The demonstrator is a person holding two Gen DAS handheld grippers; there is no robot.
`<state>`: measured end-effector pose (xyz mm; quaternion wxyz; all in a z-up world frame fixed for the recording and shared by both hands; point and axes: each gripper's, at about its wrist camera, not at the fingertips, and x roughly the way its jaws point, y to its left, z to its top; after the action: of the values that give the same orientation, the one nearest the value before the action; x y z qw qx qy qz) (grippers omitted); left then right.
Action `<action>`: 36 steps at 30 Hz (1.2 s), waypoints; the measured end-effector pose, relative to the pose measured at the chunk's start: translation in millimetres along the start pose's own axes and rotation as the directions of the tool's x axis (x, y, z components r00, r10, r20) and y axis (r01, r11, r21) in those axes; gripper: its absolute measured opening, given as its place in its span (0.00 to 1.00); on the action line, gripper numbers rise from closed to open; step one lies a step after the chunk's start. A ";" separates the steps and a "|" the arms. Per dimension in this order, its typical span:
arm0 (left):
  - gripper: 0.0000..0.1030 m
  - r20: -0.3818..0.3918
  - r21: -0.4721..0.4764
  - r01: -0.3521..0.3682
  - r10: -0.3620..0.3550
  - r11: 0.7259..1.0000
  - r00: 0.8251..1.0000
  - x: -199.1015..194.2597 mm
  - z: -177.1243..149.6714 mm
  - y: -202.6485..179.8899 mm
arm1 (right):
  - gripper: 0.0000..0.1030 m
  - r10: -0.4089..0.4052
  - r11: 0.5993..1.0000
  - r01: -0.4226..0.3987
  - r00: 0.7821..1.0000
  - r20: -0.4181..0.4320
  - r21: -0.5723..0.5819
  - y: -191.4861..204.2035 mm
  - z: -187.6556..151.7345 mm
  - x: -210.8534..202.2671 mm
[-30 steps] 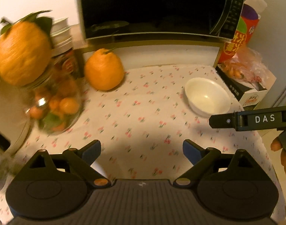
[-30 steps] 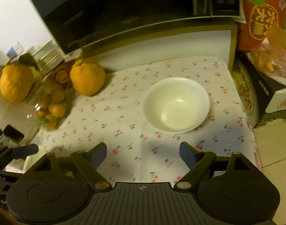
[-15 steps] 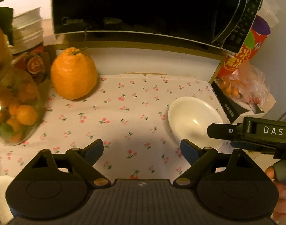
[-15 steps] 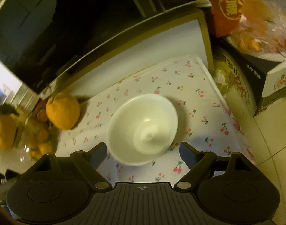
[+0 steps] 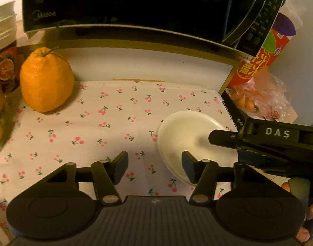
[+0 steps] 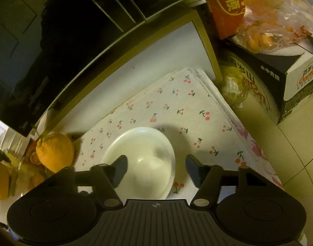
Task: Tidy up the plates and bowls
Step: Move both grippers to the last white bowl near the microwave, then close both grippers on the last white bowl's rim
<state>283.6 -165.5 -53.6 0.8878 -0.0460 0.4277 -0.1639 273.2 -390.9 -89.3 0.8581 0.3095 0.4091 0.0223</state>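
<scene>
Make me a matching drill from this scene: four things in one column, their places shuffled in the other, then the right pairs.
Things:
1. bowl
2. big orange
3. microwave
4. bag of small fruit

Places:
A. on the shelf above the cloth
B. on the box at the right
C. near the cloth's right edge
D. at the cloth's far left corner

Pairs: 1-C, 2-D, 3-A, 4-B

Bowl [image 6: 148,160] near rim hidden by gripper body; contact prob. unclear.
</scene>
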 end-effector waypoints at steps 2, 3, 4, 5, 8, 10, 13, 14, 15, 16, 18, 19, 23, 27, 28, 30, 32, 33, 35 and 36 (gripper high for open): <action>0.44 -0.011 -0.006 0.003 -0.003 1.000 1.000 4.6 0.0 -1.1 | 0.41 -0.007 1.000 0.007 1.000 -0.004 0.006 -0.9 -1.1 4.4; 0.41 -0.016 -0.011 0.006 -0.006 1.000 1.000 6.7 -0.4 -1.2 | 0.39 -0.012 1.000 0.012 1.000 -0.005 0.007 -1.1 -1.9 6.7; 0.39 -0.019 -0.017 0.008 -0.008 1.000 1.000 7.8 -0.6 -1.2 | 0.35 -0.015 1.000 0.015 1.000 -0.007 0.007 -1.5 -2.7 8.8; 0.38 -0.022 -0.022 0.009 -0.009 1.000 1.000 9.3 -0.9 -1.1 | 0.30 -0.018 1.000 0.018 1.000 -0.009 0.004 -1.7 -3.8 10.7; 0.29 -0.028 -0.033 0.015 -0.016 0.999 0.999 12.1 -1.2 -0.5 | 0.23 -0.024 1.000 0.024 1.000 -0.017 -0.004 -0.9 -6.8 16.0; 0.20 -0.030 -0.041 0.023 -0.024 0.999 0.999 13.0 -1.3 0.1 | 0.20 -0.029 1.000 0.028 0.999 -0.020 -0.014 0.3 -8.5 17.7; 0.13 -0.037 -0.055 0.031 -0.033 0.998 0.999 13.8 -0.8 1.7 | 0.14 -0.030 0.999 0.030 0.999 -0.019 -0.030 2.6 -10.5 18.2; 0.13 -0.036 -0.057 0.030 -0.032 0.998 0.999 13.1 -0.8 2.2 | 0.13 -0.029 0.999 0.029 0.999 -0.018 -0.034 3.4 -11.1 18.0; 0.13 -0.036 -0.058 0.029 -0.031 0.998 0.999 12.7 -0.7 2.7 | 0.12 -0.030 0.999 0.030 0.999 -0.016 -0.039 4.4 -11.3 17.7; 0.12 -0.036 -0.059 0.027 -0.029 0.998 0.999 12.1 -0.6 3.5 | 0.11 -0.030 0.999 0.030 0.999 -0.015 -0.042 4.9 -10.9 17.3; 0.12 -0.035 -0.059 0.025 -0.027 0.998 0.999 11.1 -0.5 5.3 | 0.11 -0.027 0.999 0.026 1.000 -0.015 -0.042 5.7 -10.8 16.5; 0.12 -0.034 -0.059 0.023 -0.025 0.998 0.999 10.1 -0.7 5.9 | 0.11 -0.027 0.999 0.026 1.000 -0.015 -0.043 6.4 -10.6 15.8; 0.11 -0.029 -0.060 0.020 -0.022 0.998 0.999 5.8 -0.2 8.9 | 0.11 -0.027 0.998 0.026 1.000 -0.014 -0.049 9.9 -10.0 13.5; 0.11 -0.024 -0.063 0.017 -0.019 0.998 1.000 0.0 0.5 10.8 | 0.11 -0.022 0.998 0.021 1.000 -0.010 -0.056 15.6 -10.1 10.0; 0.11 -0.023 -0.063 0.017 -0.018 0.998 1.000 -1.2 0.4 11.5 | 0.11 -0.022 0.998 0.021 1.000 -0.009 -0.060 17.2 -10.3 8.9; 0.11 -0.020 -0.062 0.015 -0.017 0.998 1.000 -4.6 0.4 12.3 | 0.11 -0.021 0.997 0.021 1.000 -0.008 -0.069 20.8 -10.4 6.5; 0.11 -0.017 -0.059 0.015 -0.016 0.998 1.000 -8.8 0.1 13.5 | 0.11 -0.019 0.997 0.018 1.000 -0.008 -0.074 23.8 -10.6 4.2; 0.11 -0.015 -0.059 0.014 -0.015 0.998 1.000 -10.6 0.2 14.3 | 0.11 -0.017 0.997 0.017 1.000 -0.008 -0.078 25.7 -11.0 2.9; 0.11 -0.011 -0.058 0.012 -0.013 0.998 1.000 -14.8 0.5 15.7 | 0.11 -0.014 0.996 0.014 1.000 -0.008 -0.084 29.2 -11.7 0.4; 0.11 -0.009 -0.058 0.012 -0.012 0.998 1.000 -16.4 0.6 16.2 | 0.11 -0.013 0.996 0.013 1.000 -0.008 -0.089 31.3 -12.2 -1.1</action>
<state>278.6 -144.9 -44.6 0.8831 -0.0734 0.4359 -0.1569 270.4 -359.7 -77.1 0.8694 0.2684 0.4132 0.0361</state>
